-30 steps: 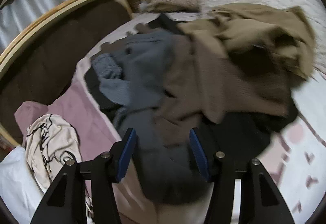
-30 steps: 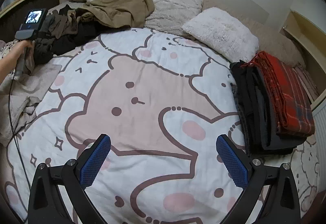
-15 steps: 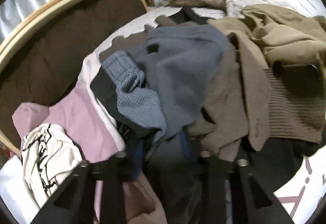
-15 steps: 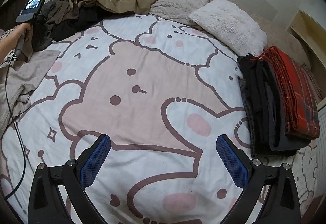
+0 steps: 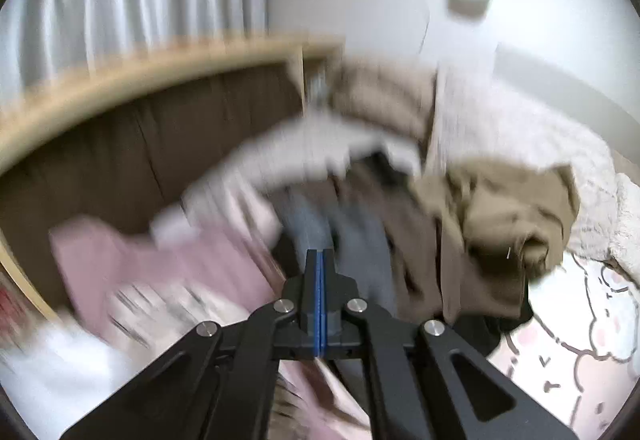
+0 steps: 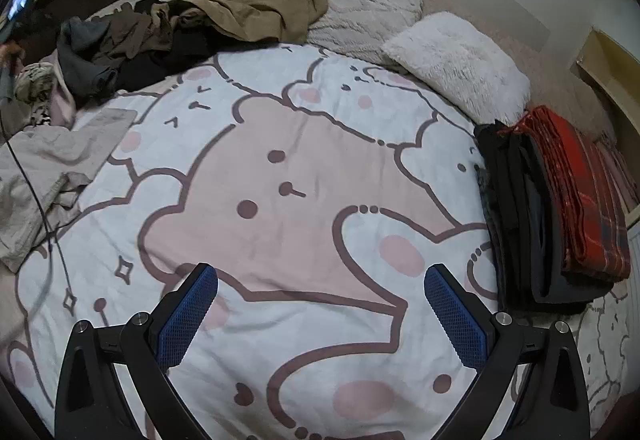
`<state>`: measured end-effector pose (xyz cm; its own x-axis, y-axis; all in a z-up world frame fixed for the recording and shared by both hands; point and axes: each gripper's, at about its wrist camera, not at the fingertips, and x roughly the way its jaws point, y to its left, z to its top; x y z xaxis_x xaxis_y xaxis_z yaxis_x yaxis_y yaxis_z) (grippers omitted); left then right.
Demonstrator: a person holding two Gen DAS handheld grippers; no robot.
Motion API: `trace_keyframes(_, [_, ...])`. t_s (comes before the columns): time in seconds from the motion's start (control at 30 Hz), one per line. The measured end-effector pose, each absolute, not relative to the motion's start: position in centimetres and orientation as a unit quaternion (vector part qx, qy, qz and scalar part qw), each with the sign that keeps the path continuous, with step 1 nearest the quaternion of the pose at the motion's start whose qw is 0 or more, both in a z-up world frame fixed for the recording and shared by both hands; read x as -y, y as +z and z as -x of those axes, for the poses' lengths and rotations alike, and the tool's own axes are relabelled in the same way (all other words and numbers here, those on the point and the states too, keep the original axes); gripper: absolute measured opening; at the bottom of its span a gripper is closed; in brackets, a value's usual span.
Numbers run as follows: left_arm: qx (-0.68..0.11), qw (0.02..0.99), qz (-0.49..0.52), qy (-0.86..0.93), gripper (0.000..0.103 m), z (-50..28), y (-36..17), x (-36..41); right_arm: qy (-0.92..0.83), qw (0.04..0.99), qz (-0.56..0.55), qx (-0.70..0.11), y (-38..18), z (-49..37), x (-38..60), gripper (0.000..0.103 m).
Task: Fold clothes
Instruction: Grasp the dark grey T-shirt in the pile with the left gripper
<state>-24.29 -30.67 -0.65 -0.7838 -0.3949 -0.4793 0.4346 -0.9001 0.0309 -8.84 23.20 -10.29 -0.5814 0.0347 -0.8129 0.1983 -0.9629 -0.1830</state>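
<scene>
A heap of unfolded clothes (image 6: pixel 160 35) lies at the bed's far left: a tan garment (image 6: pixel 256 7), brown and black pieces, and a grey-blue garment (image 5: pixel 360 232). In the blurred left wrist view my left gripper (image 5: pixel 320 264) has its blue pads pressed together, raised just in front of the grey-blue garment; no cloth shows between the pads. My right gripper (image 6: pixel 320 312) is open and empty above the bear-print duvet (image 6: pixel 304 175). A stack of folded clothes (image 6: pixel 560 215), black with red plaid on top, sits at the right edge.
Two white fluffy pillows (image 6: pixel 460 63) lie at the head of the bed. A beige garment (image 6: pixel 48 167) lies flat at the left edge with a black cable across it. A wooden bed frame (image 5: pixel 160 79), curtains and a pink cloth (image 5: pixel 168 264) are at the left.
My left gripper went into the clothes heap, shut, and has lifted up and tilted back; the view is now motion-blurred. The right gripper has drifted slightly over the duvet and stays open.
</scene>
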Motion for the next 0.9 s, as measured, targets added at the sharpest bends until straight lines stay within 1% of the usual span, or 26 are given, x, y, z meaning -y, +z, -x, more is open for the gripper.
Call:
trace_keyframes(0.07, [-0.022, 0.209, -0.217, -0.953, 0.0, 23.0, 3.1, 30.2, -0.882, 0.052, -0.449, -0.131, -9.9, 8.4, -22.8, 0.103])
trace_keyframes(0.13, [0.009, 0.205, -0.214, -0.955, 0.0, 22.3, 5.5, 29.2, -0.885, 0.058, -0.443, -0.133, -9.4, 7.9, -22.4, 0.103])
trace_keyframes(0.2, [0.036, 0.203, -0.21, -0.956, 0.0, 21.7, 6.4, 28.1, -0.887, 0.064, -0.437, -0.136, -9.0, 7.4, -22.0, 0.103])
trace_keyframes(0.27, [0.047, 0.189, -0.219, -0.956, 0.001, 21.7, 6.1, 27.3, -0.889, 0.069, -0.431, -0.14, -8.6, 7.0, -21.7, 0.103])
trace_keyframes(0.3, [0.051, 0.184, -0.227, -0.955, 0.008, 21.8, 5.7, 27.0, -0.89, 0.072, -0.426, -0.144, -8.3, 6.8, -21.5, 0.103])
trace_keyframes(0.33, [0.054, 0.181, -0.238, -0.953, 0.032, 22.2, 4.7, 26.7, -0.891, 0.072, -0.424, -0.147, -8.2, 6.7, -21.5, 0.103])
trace_keyframes(0.37, [0.055, 0.178, -0.249, -0.951, 0.049, 22.6, 3.6, 26.2, -0.891, 0.071, -0.424, -0.148, -8.3, 6.7, -21.5, 0.103])
trace_keyframes(0.4, [0.063, 0.175, -0.255, -0.949, 0.073, 22.9, 2.5, 25.7, -0.89, 0.07, -0.424, -0.149, -8.3, 6.7, -21.5, 0.103])
trace_keyframes(0.5, [0.114, 0.168, -0.273, -0.94, 0.074, 24.3, -1.4, 23.5, -0.89, 0.068, -0.425, -0.152, -8.3, 6.7, -21.6, 0.103])
trace_keyframes(0.53, [0.137, 0.167, -0.283, -0.935, 0.07, 25.0, -2.6, 22.8, -0.89, 0.067, -0.425, -0.153, -8.3, 6.7, -21.7, 0.103])
trace_keyframes(0.57, [0.164, 0.165, -0.295, -0.927, 0.065, 25.9, -4.0, 22.2, -0.89, 0.066, -0.425, -0.154, -8.4, 6.7, -21.7, 0.103])
trace_keyframes(0.6, [0.192, 0.163, -0.309, -0.917, 0.049, 26.7, -5.4, 21.7, -0.89, 0.065, -0.425, -0.155, -8.4, 6.7, -21.7, 0.103])
trace_keyframes(0.63, [0.212, 0.163, -0.321, -0.909, 0.041, 27.4, -6.4, 21.5, -0.889, 0.065, -0.425, -0.156, -8.4, 6.7, -21.8, 0.103])
trace_keyframes(0.77, [0.302, 0.176, -0.362, -0.864, 0.041, 30.2, -10.9, 20.8, -0.885, 0.065, -0.432, -0.159, -9.0, 6.9, -21.8, 0.103])
trace_keyframes(0.83, [0.326, 0.182, -0.38, -0.846, 0.051, 31.4, -12.6, 21.1, -0.881, 0.067, -0.44, -0.163, -9.7, 7.3, -21.7, 0.103])
trace_keyframes(0.9, [0.341, 0.189, -0.399, -0.83, 0.051, 32.6, -13.9, 21.7, -0.876, 0.068, -0.447, -0.168, -10.3, 7.7, -21.7, 0.103])
